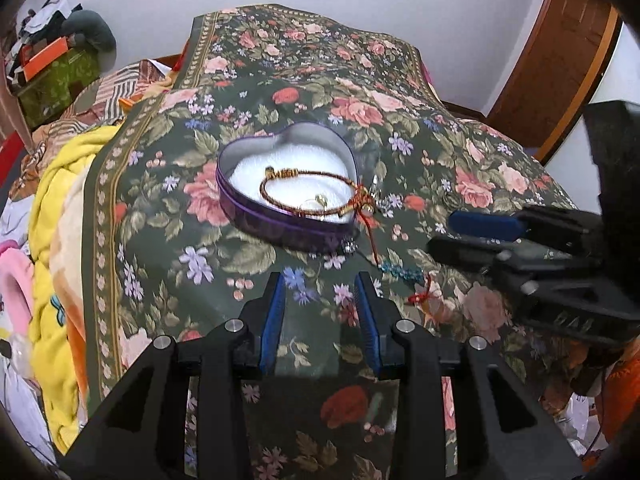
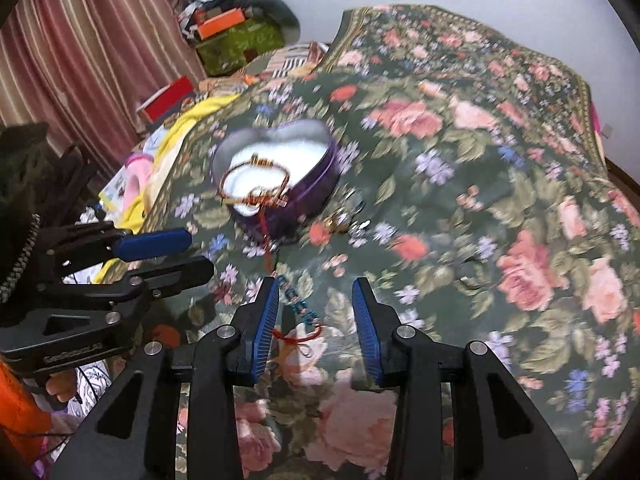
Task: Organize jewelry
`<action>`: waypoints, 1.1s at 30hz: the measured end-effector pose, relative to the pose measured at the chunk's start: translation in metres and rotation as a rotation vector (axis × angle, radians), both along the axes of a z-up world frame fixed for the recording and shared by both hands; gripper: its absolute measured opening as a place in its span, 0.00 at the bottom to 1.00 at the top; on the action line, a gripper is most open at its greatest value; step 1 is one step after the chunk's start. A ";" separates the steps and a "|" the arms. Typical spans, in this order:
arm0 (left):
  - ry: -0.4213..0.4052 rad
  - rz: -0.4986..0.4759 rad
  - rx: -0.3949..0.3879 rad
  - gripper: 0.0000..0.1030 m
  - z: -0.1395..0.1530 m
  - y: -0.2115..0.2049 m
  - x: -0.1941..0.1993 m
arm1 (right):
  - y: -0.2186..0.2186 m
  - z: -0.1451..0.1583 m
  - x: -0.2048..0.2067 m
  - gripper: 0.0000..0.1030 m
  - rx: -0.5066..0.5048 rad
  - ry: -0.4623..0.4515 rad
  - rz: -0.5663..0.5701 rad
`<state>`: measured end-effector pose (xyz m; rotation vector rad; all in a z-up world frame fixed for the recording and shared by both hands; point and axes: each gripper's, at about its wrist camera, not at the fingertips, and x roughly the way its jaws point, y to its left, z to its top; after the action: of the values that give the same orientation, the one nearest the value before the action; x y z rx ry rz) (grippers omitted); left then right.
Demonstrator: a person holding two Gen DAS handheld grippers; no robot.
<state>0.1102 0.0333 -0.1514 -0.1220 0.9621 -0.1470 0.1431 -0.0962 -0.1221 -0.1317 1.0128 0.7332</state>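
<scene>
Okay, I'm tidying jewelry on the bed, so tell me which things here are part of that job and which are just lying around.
Part of the job:
heart-shaped tin
braided bracelet, draped over the tin's rim
blue beaded strand, on the floral bedspread
small metal pieces beside the tin

Lying about:
yellow blanket
pink slipper
orange box
green box

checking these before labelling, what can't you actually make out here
- Small pieces right of the tin: right wrist view, motion blur; what they are is unclear.
- Bracelet clasp end: left wrist view, it crosses the tin rim, tangled with red cord, too small to separate.
- Teal beads: right wrist view, partly behind the right gripper fingers; full length unclear.
- Tin's near outer wall base: left wrist view, in shadow.
</scene>
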 end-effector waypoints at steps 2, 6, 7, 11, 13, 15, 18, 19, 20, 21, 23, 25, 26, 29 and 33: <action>0.001 0.000 0.005 0.34 -0.001 0.000 -0.002 | 0.006 -0.006 0.000 0.34 -0.003 0.018 0.016; 0.010 -0.004 0.001 0.34 -0.005 0.001 -0.004 | 0.013 -0.014 -0.003 0.34 -0.012 0.016 0.028; 0.012 -0.003 -0.001 0.34 -0.006 0.001 -0.004 | 0.014 -0.015 -0.004 0.34 -0.017 0.003 0.031; 0.014 -0.003 -0.017 0.34 -0.009 0.001 -0.002 | 0.020 -0.017 -0.006 0.27 -0.055 -0.053 0.039; 0.015 -0.009 -0.022 0.34 -0.009 0.000 -0.001 | 0.020 -0.017 -0.006 0.16 -0.064 -0.065 0.039; 0.018 -0.021 -0.029 0.34 -0.010 -0.004 0.001 | 0.015 -0.017 -0.003 0.08 -0.052 -0.055 0.024; 0.022 -0.037 -0.033 0.34 -0.012 -0.010 0.005 | 0.007 -0.016 -0.001 0.07 -0.043 -0.052 0.002; 0.025 -0.042 -0.042 0.34 -0.013 -0.012 0.007 | 0.005 -0.016 -0.001 0.07 -0.044 -0.056 -0.006; 0.028 -0.046 -0.049 0.34 -0.014 -0.014 0.008 | 0.001 -0.015 -0.001 0.07 -0.045 -0.059 -0.014; 0.030 -0.049 -0.056 0.34 -0.015 -0.015 0.011 | -0.003 -0.014 -0.001 0.07 -0.043 -0.060 -0.024; 0.034 -0.050 -0.060 0.34 -0.017 -0.018 0.015 | -0.011 -0.012 0.001 0.07 -0.031 -0.058 -0.044; 0.035 -0.046 -0.066 0.34 -0.019 -0.020 0.020 | -0.017 -0.010 0.003 0.07 -0.016 -0.055 -0.062; 0.036 -0.043 -0.069 0.34 -0.019 -0.021 0.021 | -0.021 -0.008 0.003 0.07 -0.009 -0.058 -0.073; 0.042 -0.038 -0.096 0.34 -0.021 -0.024 0.028 | -0.027 -0.003 0.004 0.07 0.005 -0.066 -0.089; 0.046 -0.040 -0.098 0.33 -0.022 -0.031 0.033 | -0.034 0.002 0.005 0.07 0.011 -0.082 -0.107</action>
<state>0.1431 0.0022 -0.1737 -0.1968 1.0038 -0.2287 0.1482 -0.1300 -0.1203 -0.0961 0.9304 0.6308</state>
